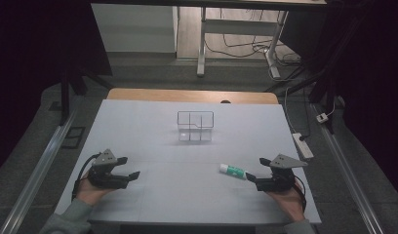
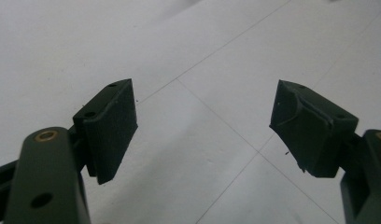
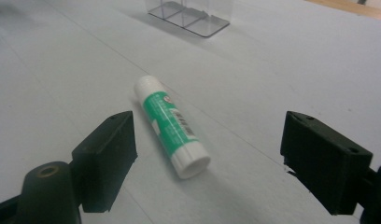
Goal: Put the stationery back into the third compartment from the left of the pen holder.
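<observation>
**Glue stick lay by the right gripper**

The green and white plastic glue stick lay flat on the white table, just ahead of the right gripper, whose jaws gaped wide. The left gripper gaped wide too, holding nothing. The clear plastic box stood farther back.

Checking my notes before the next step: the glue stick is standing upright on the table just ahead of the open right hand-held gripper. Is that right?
Not quite. The glue stick is lying on its side, not upright, as the right gripper view shows. The rest holds: it rests on the table just ahead of the open right hand-held gripper.
</observation>
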A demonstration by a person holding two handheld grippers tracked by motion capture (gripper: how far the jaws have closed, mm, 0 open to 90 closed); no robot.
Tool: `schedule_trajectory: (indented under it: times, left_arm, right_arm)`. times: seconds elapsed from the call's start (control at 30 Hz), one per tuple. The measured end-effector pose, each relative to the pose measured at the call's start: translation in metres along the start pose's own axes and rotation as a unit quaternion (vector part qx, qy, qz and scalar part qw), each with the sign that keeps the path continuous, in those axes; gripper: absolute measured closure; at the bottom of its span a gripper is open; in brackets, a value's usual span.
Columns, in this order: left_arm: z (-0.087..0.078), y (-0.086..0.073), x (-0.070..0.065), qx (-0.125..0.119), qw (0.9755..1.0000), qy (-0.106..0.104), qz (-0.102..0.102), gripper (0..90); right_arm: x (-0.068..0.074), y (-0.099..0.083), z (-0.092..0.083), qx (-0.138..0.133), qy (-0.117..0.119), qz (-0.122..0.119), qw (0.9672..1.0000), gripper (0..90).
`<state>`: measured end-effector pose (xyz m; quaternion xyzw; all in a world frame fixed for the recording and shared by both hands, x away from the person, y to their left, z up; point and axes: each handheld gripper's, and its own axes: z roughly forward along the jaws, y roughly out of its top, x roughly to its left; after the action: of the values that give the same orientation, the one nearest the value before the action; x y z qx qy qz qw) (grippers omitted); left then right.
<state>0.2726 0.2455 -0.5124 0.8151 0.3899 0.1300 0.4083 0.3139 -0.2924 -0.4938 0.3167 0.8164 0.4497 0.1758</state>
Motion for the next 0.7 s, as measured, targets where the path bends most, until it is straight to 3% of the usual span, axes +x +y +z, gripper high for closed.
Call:
schedule_trajectory:
  times: [0.4, 0.7]
  left_arm:
    - [0.001, -0.001, -0.002, 0.005, 1.0000, -0.001, 0.005, 22.3]
    - [0.002, -0.001, -0.002, 0.006, 1.0000, -0.003, 0.005, 22.3]
  right_arm:
    - [0.007, 0.010, 0.005, 0.029, 0.017, -0.019, 0.9993, 20.1]
    - [0.017, 0.028, 0.017, 0.056, 0.026, -0.044, 0.9971, 19.3]
